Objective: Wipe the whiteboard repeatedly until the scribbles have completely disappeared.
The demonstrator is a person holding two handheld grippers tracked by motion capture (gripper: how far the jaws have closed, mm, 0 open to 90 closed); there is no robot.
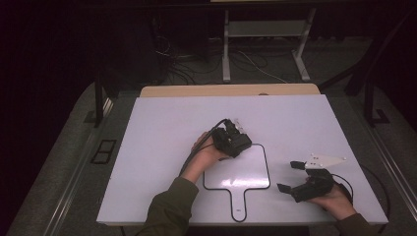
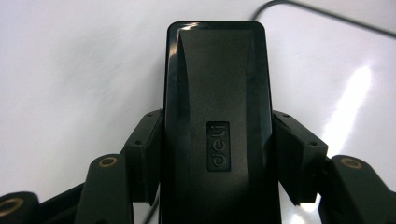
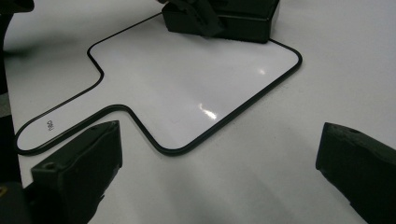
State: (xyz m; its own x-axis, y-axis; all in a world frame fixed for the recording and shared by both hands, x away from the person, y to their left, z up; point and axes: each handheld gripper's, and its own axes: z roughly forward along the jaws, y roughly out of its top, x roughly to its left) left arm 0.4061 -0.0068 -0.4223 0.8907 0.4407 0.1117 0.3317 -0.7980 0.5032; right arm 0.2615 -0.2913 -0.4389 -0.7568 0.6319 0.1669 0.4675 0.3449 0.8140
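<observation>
A black rectangular block marked "deli" (image 2: 217, 121) sits between the two jaws of my left gripper (image 2: 217, 154), which is shut on its sides. In the high view that left gripper (image 1: 235, 141) rests at the upper left corner of a paddle-shaped white board with a black rim (image 1: 246, 172), and the block (image 3: 243, 18) touches the board's far corner in the right gripper view. My right gripper (image 1: 291, 176) lies low at the table's front right, jaws wide apart and empty, pointing at the board (image 3: 187, 79).
The white table top (image 1: 167, 128) carries the board, whose handle (image 1: 239, 206) reaches the front edge. Cables trail from both grippers. A wooden strip (image 1: 226, 90) edges the far side, with desk legs and wires on the floor beyond.
</observation>
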